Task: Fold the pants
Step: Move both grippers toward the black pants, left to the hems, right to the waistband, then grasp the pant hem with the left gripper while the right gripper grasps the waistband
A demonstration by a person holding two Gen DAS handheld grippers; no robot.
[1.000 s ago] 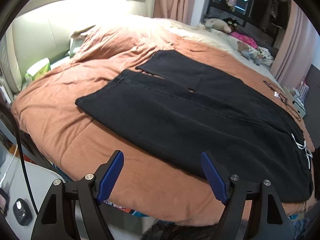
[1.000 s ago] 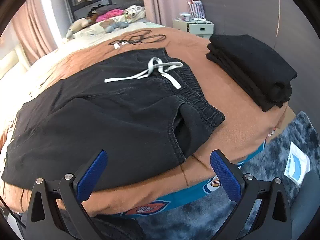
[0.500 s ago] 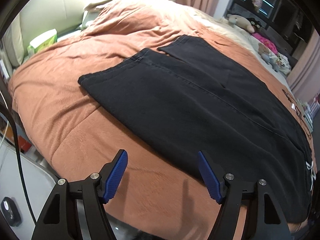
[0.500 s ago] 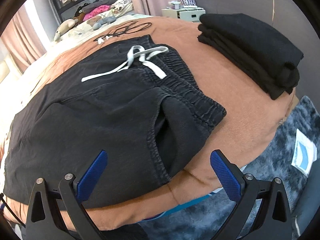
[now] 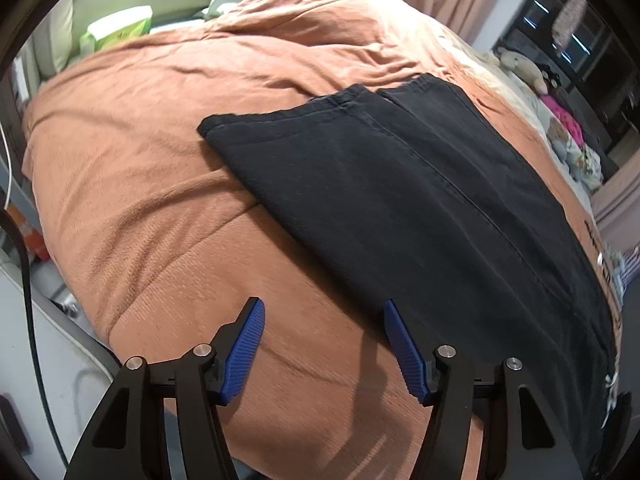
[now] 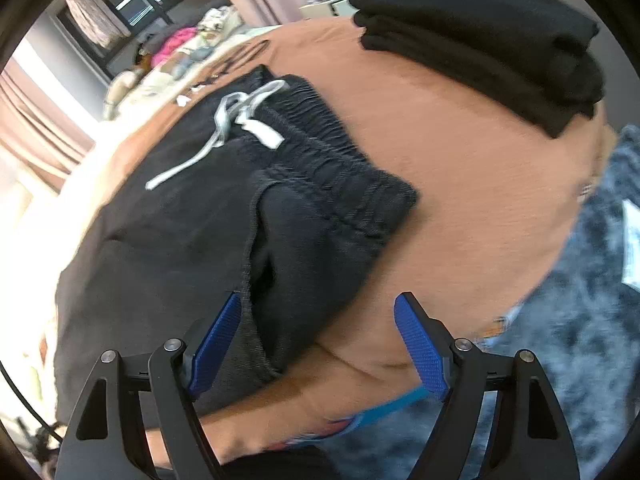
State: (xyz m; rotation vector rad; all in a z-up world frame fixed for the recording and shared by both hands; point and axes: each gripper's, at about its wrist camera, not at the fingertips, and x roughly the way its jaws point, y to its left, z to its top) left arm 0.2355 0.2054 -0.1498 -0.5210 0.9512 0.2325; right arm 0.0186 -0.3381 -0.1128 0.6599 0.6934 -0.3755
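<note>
Black pants (image 5: 420, 200) lie flat on an orange-brown bed cover (image 5: 140, 168), legs side by side, hems toward the headboard. In the right wrist view I see their elastic waistband (image 6: 340, 168), a white drawstring (image 6: 240, 120) and a gaping side pocket (image 6: 264, 276). My left gripper (image 5: 322, 312) hovers over the near side edge of a leg, jaws closing, only cover between the pads. My right gripper (image 6: 318, 304) hangs over the near waist corner, jaws closing. Pocket-side fabric shows between its pads, which do not press on it.
A pile of folded black clothes (image 6: 480, 40) sits at the bed's far right corner. Soft toys and pink cloth (image 5: 560, 120) lie along the far side. A green packet (image 5: 120, 28) rests near the headboard. A grey-blue rug (image 6: 580, 320) covers the floor beside the bed.
Both grippers have come down and closer to the near edge of the pants, and their jaws have narrowed. The right gripper now straddles the pocket corner. The pants have not moved.
</note>
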